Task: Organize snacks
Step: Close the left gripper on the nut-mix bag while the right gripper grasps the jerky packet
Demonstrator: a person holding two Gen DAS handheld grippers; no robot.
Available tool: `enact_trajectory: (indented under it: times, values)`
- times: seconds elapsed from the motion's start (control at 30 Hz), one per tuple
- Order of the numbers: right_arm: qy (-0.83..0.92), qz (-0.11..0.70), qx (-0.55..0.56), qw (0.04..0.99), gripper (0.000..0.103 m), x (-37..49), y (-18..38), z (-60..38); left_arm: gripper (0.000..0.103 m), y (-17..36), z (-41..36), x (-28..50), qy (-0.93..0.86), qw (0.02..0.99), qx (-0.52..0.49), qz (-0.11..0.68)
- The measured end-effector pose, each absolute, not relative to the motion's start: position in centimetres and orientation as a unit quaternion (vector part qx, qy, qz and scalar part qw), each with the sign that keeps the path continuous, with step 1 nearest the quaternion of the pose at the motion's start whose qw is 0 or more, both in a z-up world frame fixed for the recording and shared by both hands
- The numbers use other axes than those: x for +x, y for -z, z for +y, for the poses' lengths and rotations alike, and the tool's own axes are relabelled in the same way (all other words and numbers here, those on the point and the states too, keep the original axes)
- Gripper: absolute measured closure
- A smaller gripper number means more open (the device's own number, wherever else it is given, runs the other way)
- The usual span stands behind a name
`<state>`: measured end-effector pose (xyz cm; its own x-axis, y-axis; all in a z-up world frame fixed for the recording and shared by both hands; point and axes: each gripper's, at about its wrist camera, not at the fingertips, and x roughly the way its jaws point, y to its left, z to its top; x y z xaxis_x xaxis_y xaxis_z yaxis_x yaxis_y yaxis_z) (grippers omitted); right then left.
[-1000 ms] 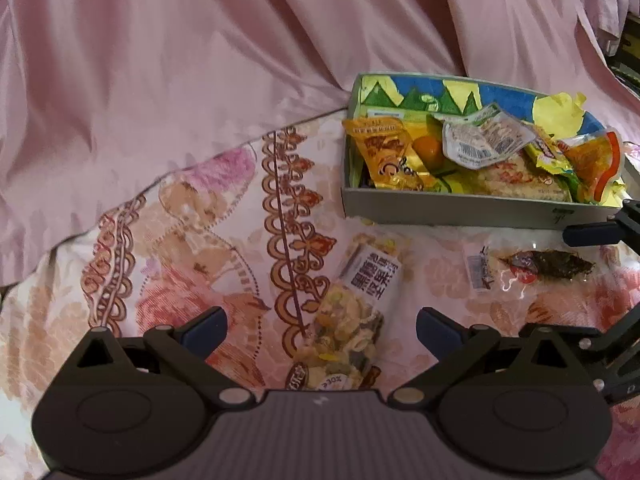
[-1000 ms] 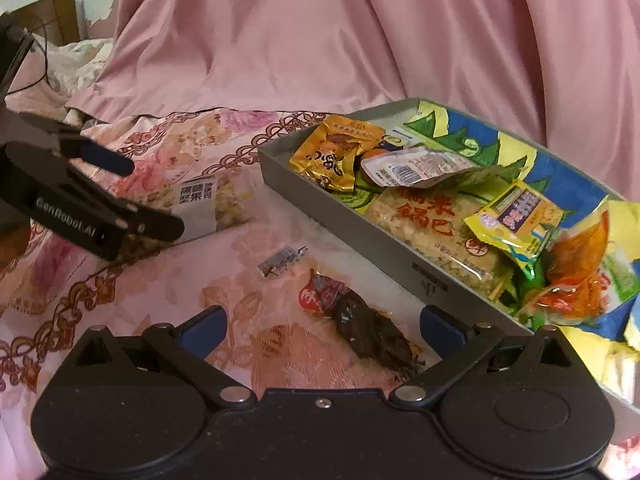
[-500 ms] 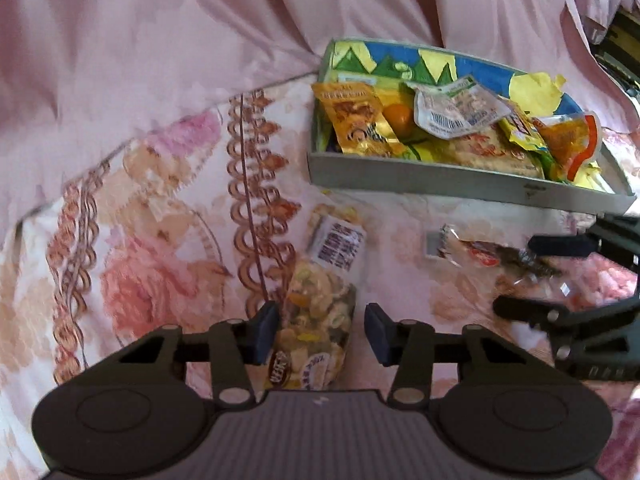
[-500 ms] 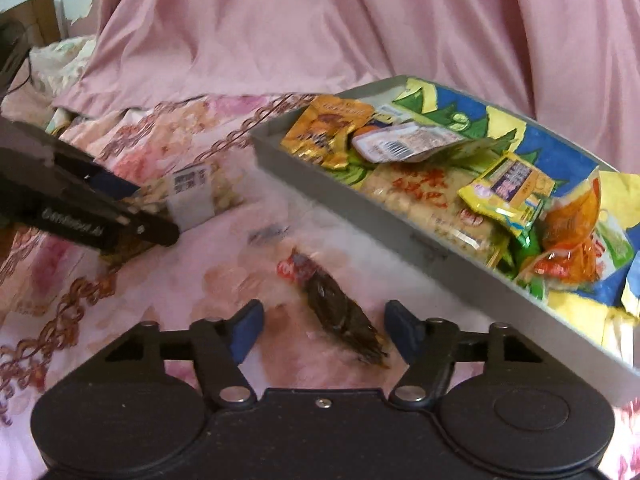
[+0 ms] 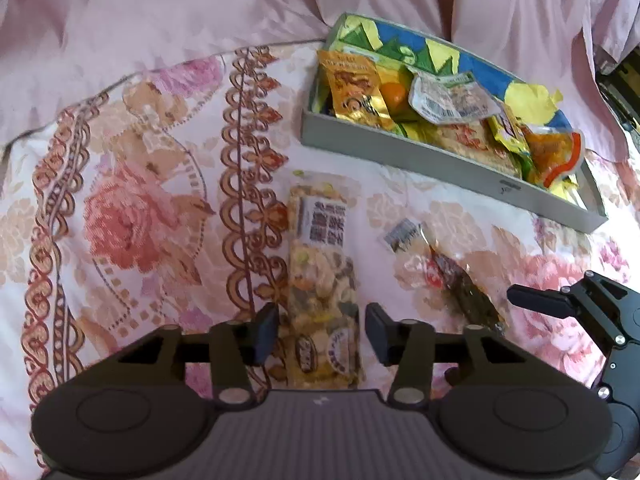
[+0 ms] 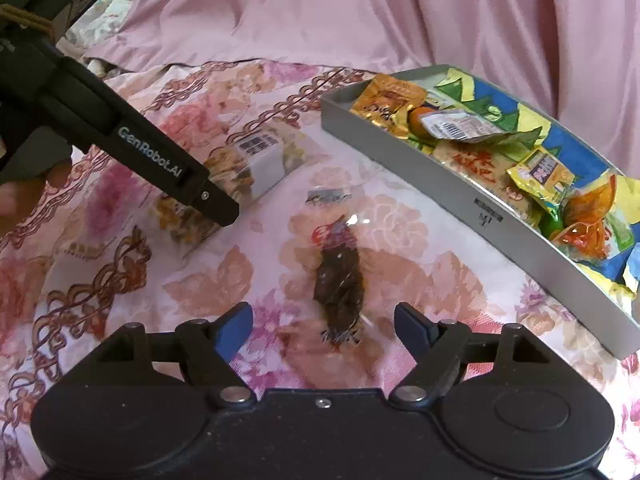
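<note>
A: Where do the two grippers sit?

B: The left gripper (image 5: 321, 334) is low over the flowered cloth (image 5: 132, 216), its jaws apart on either side of the near end of the long nut packet (image 5: 322, 280), close to it but not clearly pressing. The right gripper (image 6: 323, 326) hovers with its jaws wide apart around the small clear packet of dark dried fruit (image 6: 339, 280).

A: And the rest of the snacks?

B: In the grey tray (image 5: 452, 164), beyond both packets, which lie on the cloth just in front of it.

A: Any change from half a second ago?

B: The left jaws have spread a little and moved further along the nut packet. The right jaws have opened wider, and the fruit packet now lies centred between them.
</note>
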<state>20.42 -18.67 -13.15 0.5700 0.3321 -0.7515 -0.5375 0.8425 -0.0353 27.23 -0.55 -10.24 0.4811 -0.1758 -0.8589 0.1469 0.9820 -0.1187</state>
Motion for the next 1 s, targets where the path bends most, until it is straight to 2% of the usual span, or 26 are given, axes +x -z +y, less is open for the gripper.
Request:
enact_trajectory:
  times: [0.1, 0.37, 0.47, 0.53, 0.67, 1.0]
  values:
    - [-0.234, 0.379, -0.114, 0.888, 0.021, 21.2, 13.3, -19.1, 0.043, 10.2, -0.8, 27.6, 0.083, 0.868, 0.004, 0.49]
    - [-0.239, 0.355, -0.109, 0.897, 0.015, 23.0, 14.7, -18.4, 0.042, 11.1, -1.7, 28.3, 0.083, 0.869, 0.033, 0.488]
    - [-0.237, 0.351, -0.121, 0.898, 0.022, 23.0, 14.9, -17.9, 0.05, 11.0, -1.8, 28.3, 0.086, 0.869, 0.035, 0.486]
    - [-0.238, 0.348, -0.124, 0.898, 0.03, 22.8, 14.8, -17.8, 0.061, 10.8, -1.9, 28.1, 0.092, 0.868, 0.035, 0.486]
    - [-0.239, 0.357, -0.125, 0.894, 0.053, 22.2, 14.5, -17.6, 0.061, 10.7, -2.2, 27.6, 0.091, 0.867, 0.043, 0.489]
    - [-0.203, 0.375, -0.182, 0.886, 0.055, 18.2, 13.3, -17.4, 0.062, 10.4, -2.5, 24.4, 0.131, 0.847, -0.013, 0.515]
